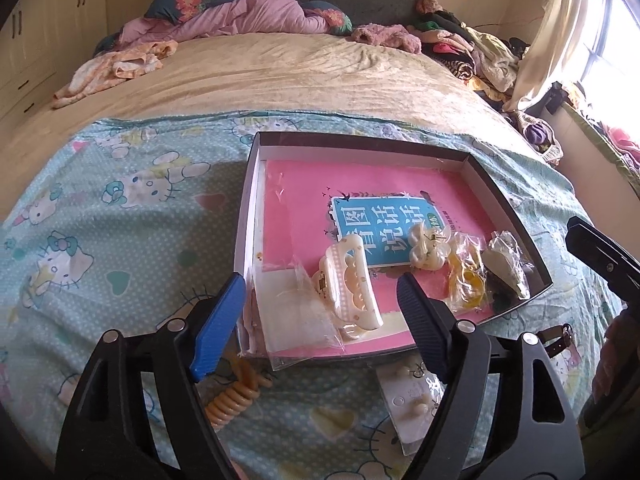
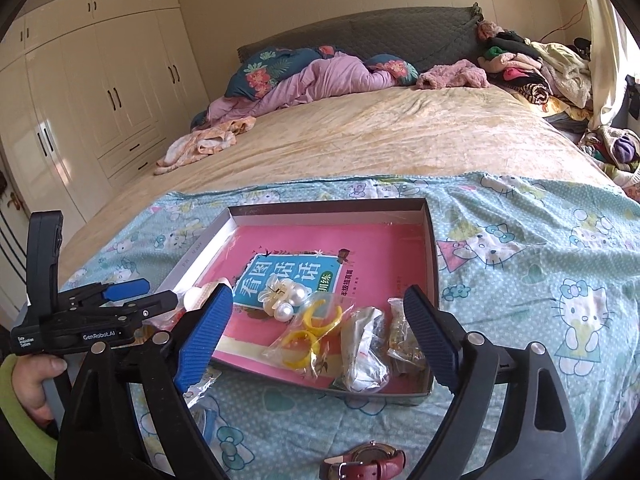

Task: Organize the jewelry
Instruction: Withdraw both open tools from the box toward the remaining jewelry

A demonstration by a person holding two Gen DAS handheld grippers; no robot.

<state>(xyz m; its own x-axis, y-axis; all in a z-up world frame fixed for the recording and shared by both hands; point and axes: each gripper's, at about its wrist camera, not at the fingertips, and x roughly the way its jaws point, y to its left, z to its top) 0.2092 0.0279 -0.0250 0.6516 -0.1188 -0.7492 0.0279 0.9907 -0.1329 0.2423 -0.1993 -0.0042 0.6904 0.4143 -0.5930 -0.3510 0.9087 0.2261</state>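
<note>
On the cartoon-cat sheet [image 2: 520, 264] at the near end of the bed sits a shallow box [image 2: 431, 240] w/ a pink book [image 2: 360, 248] lining its floor. Jewelry lies along the box's near edge: cream claw clip [image 1: 350, 284] near-left, pearl flower clip [image 2: 280, 294] on the book's blue title panel, bagged yellow rings [image 2: 308, 336] right of it, then two more clear bags [image 2: 366, 354] at the near-right corner, contents unclear. Left gripper [image 1: 320, 292] is released, jaws wide either side of the claw clip, pads not touching it. Right gripper [image 2: 320, 332] also released, jaws apart, hovering over the yellow rings & bags, gripping nothing. Outside the box, on the sheet: tan spiral hair tie [image 1: 236, 392] near-left, white earring card [image 1: 412, 400], red-strap watch [image 2: 368, 462] nearest. Person's hand [image 2: 32, 380] w/ green sleeve grips the left gripper's handle.
</note>
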